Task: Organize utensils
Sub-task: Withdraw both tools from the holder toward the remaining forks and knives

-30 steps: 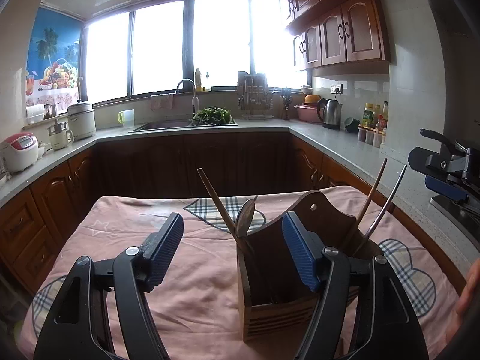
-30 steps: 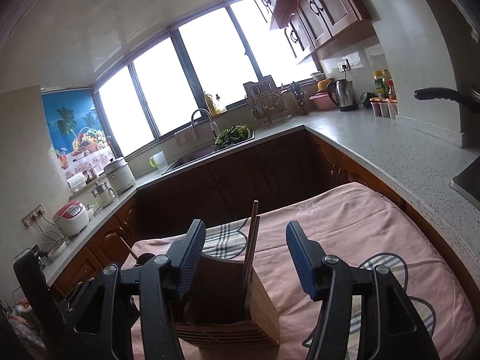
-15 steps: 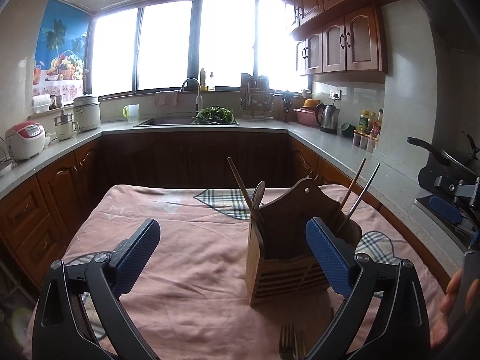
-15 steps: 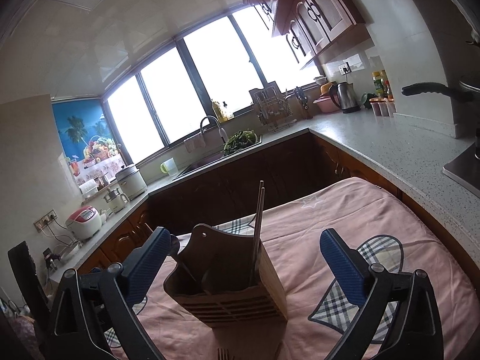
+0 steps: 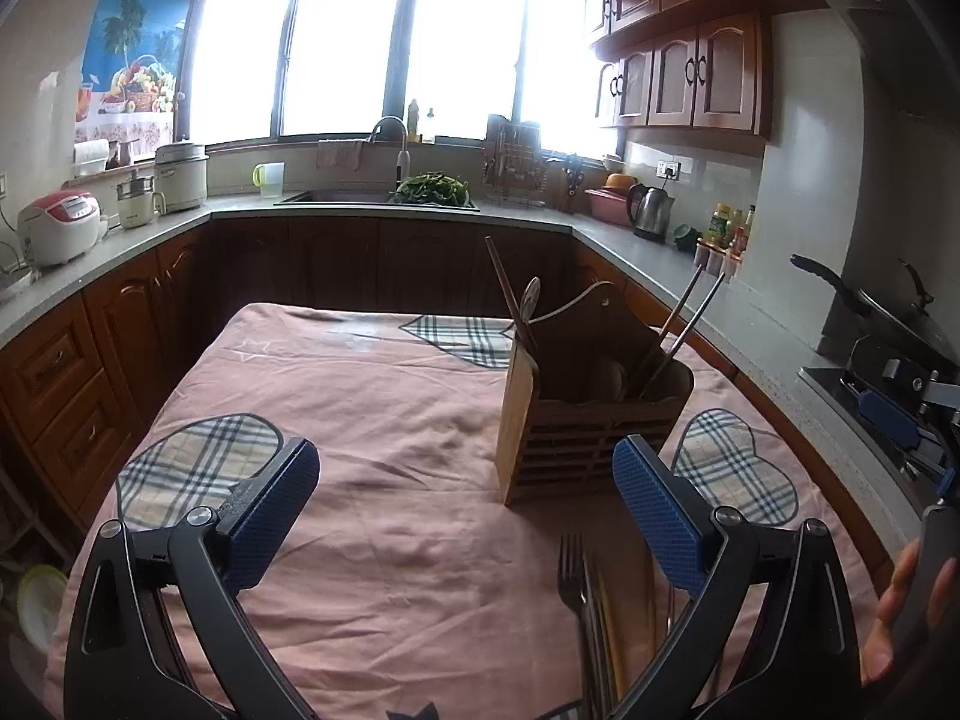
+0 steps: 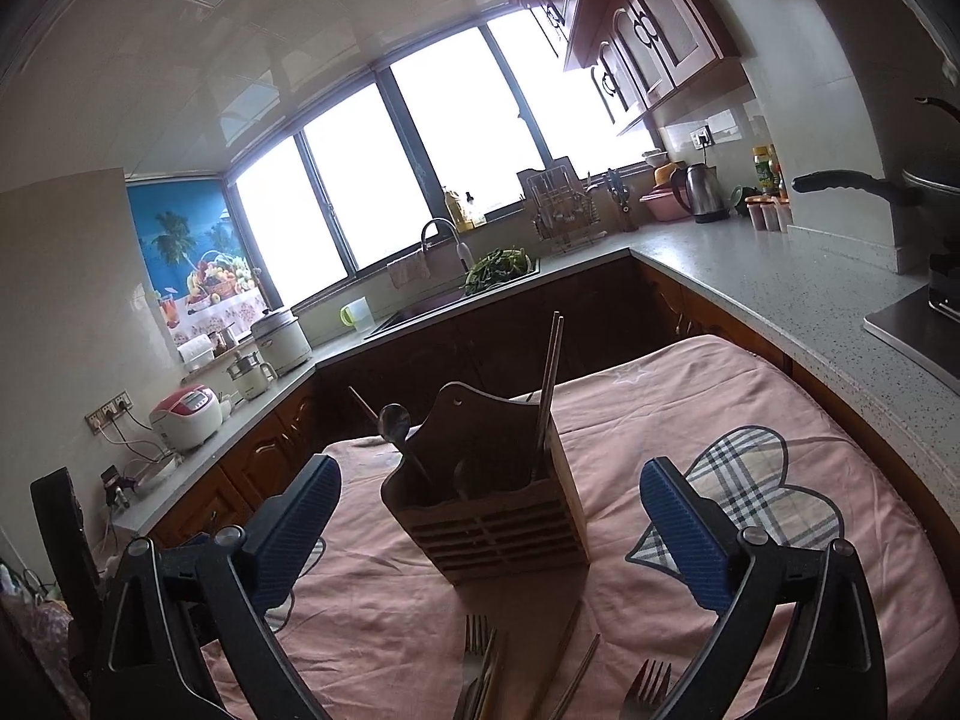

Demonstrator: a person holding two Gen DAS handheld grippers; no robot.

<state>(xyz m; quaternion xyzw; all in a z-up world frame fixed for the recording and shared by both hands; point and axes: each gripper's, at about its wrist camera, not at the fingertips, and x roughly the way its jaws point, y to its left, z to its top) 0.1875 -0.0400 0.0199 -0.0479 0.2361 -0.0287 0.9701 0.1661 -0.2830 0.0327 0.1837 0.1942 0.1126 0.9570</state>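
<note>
A wooden utensil holder (image 5: 591, 414) (image 6: 498, 504) stands on the pink tablecloth (image 5: 384, 408). It holds chopsticks (image 5: 681, 330) (image 6: 549, 381) on one side and a spoon (image 5: 528, 300) (image 6: 396, 423) with a wooden stick on the other. Loose forks (image 5: 573, 576) (image 6: 477, 642) and chopsticks (image 6: 567, 654) lie on the cloth in front of the holder. My left gripper (image 5: 465, 516) is open and empty, above the cloth short of the holder. My right gripper (image 6: 489, 528) is open and empty, facing the holder; it also shows at the right edge of the left wrist view (image 5: 894, 414).
A second fork (image 6: 645, 684) lies near the right gripper's right finger. Grey kitchen counters (image 6: 774, 294) wrap around the table, with a stove and pan (image 5: 870, 306) at the right. A sink (image 5: 342, 197) is at the back.
Both grippers have pulled back from the holder and opened wider. The loose forks and chopsticks on the cloth have come into view.
</note>
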